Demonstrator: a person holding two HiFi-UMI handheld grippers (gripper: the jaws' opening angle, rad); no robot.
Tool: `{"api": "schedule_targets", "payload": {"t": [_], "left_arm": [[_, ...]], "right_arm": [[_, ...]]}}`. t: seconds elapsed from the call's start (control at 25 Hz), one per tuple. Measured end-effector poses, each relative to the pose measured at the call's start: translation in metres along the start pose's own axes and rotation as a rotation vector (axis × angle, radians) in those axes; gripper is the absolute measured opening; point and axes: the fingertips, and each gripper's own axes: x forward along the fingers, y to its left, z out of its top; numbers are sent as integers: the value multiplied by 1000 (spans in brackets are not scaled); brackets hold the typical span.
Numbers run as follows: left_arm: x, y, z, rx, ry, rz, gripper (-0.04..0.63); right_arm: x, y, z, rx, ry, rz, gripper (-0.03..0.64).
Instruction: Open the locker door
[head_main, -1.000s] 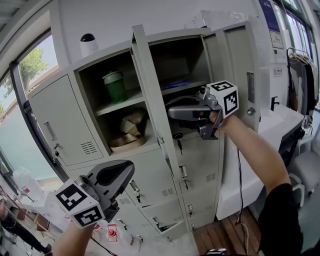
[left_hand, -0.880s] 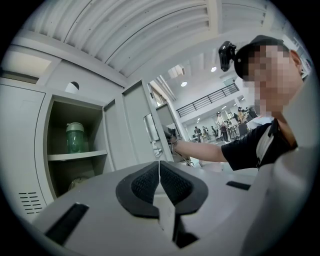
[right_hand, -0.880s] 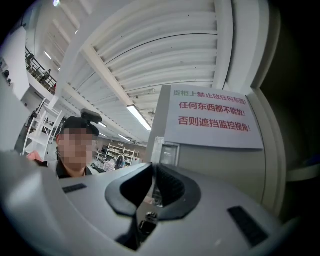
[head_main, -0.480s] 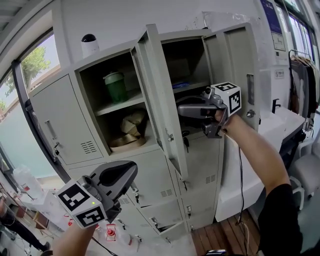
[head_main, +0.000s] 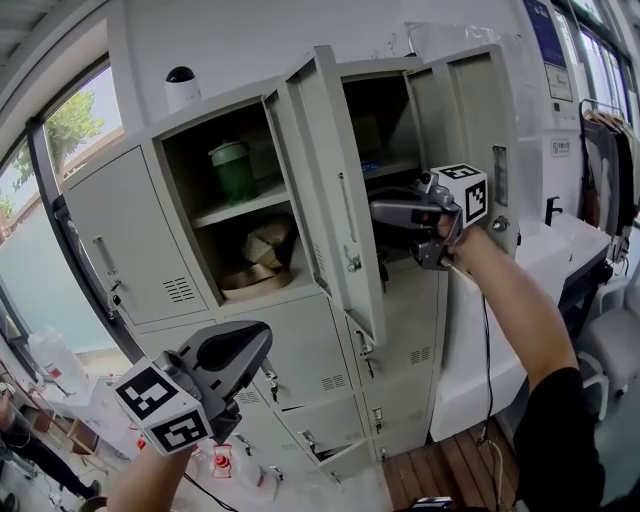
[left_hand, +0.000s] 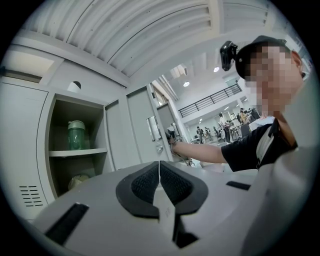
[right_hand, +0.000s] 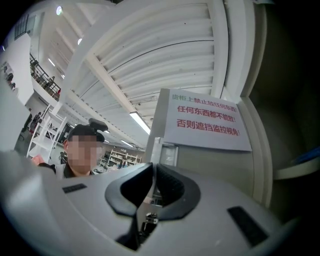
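Grey locker bank (head_main: 125, 235): right tongs (head_main: 376, 212) tight on locker door (head_main: 335, 170) edge, left tongs (head_main: 252, 342) together.

The pale grey door (head_main: 338, 200) stands upright, swung half open. Its free edge is pinched between the right gripper's (head_main: 381, 212) jaws.

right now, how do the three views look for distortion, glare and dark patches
Head view: fisheye bows the lockers, the window is bright, the open compartment sits in shadow. Left gripper view: black corners, the left hand-held gripper looms large. Right gripper view: black corners, the notice on the locker door stays sharp, the interior at right is dark.
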Motion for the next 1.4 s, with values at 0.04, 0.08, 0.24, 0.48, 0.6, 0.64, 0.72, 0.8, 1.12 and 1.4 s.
{"api": "schedule_targets", "payload": {"t": [0.04, 0.08, 0.24, 0.48, 0.6, 0.64, 0.72, 0.8, 1.12, 1.4], "left_arm": [[0, -1, 0, -3, -1, 0, 18], [-1, -2, 0, -6, -2, 0, 18], [-3, -8, -4, -12, 0, -3, 18], [-13, -11, -7, -25, -1, -7, 17], [-18, -14, -5, -23, -12, -14, 17], [-18, -16, -4, -24, -16, -18, 18], [-20, -17, -4, -25, -26, -28, 18], [-25, -17, -4, -27, -37, -42, 18], [-70, -16, -1, -58, -108, -118, 18], [-109, -7, -4, -88, -136, -164, 18]], "right_arm": [[0, 0, 0, -4, -1, -4, 34], [-1, 0, 0, -11, -1, -9, 34], [0, 1, 1, -59, 7, -40, 11], [14, -5, -1, -109, 37, -145, 11], [15, -8, 2, -133, 40, -224, 11], [15, -8, 3, -145, 50, -255, 11], [16, -8, 3, -170, 74, -311, 11], [22, -6, 6, -193, 84, -361, 11], [49, 21, 22, -334, 83, -621, 11], [92, 65, 30, -420, 69, -733, 11]]}}
